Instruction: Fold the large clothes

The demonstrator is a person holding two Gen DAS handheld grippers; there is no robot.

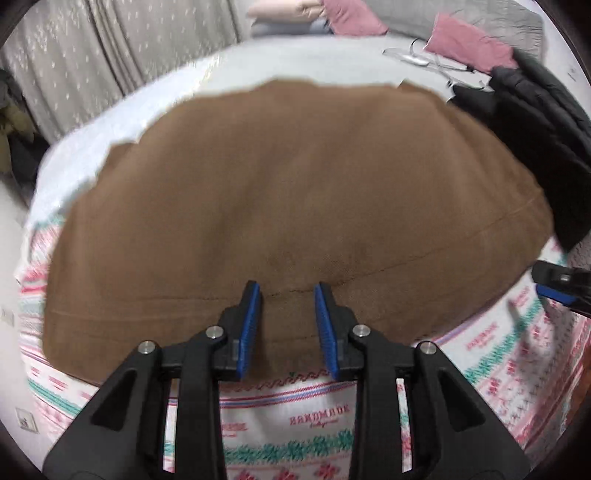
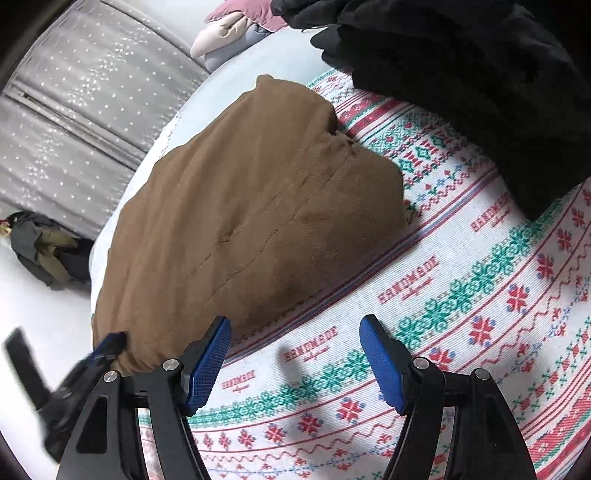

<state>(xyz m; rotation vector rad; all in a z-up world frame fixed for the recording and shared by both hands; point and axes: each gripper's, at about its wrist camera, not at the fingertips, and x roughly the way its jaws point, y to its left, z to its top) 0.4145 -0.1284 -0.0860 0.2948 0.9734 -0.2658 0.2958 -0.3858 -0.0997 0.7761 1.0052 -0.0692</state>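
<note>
Left gripper (image 1: 288, 295) — one unit, two blue pads (image 1: 248, 332) standing a little apart, hovering over the near hem of the brown garment (image 1: 295, 192) with nothing pinched between them. Right gripper (image 2: 295, 332) — one unit, two blue pads (image 2: 207, 365) spread wide, gaping over bare patterned cloth with nothing between them; in the left wrist view its tip is poking in at the right edge (image 1: 561, 286).

Brown garment — one piece, lying folded into a broad flat bundle on the bed (image 1: 207, 74), its near part resting on the patterned cover (image 2: 443, 295) and its far part on the pale sheet. In the right wrist view it is sitting to the left of the right gripper, with the blurred left gripper (image 2: 107, 347) showing at its near left corner.

Patterned cover — one, white with red and green bands and repeated lettering.

Black clothing (image 2: 480, 92) — one dark heap, lying on the cover to the right of the brown garment, just beside its far corner.

Pink cushions — two, sitting at the far side of the bed (image 1: 354, 16) (image 1: 469, 44).

Wire hangers (image 1: 424, 59) — lying beside the nearer pink cushion; count unclear.

Clothes on the floor (image 2: 44, 251) — one small pile, lying by the grey curtain (image 2: 74, 129).
</note>
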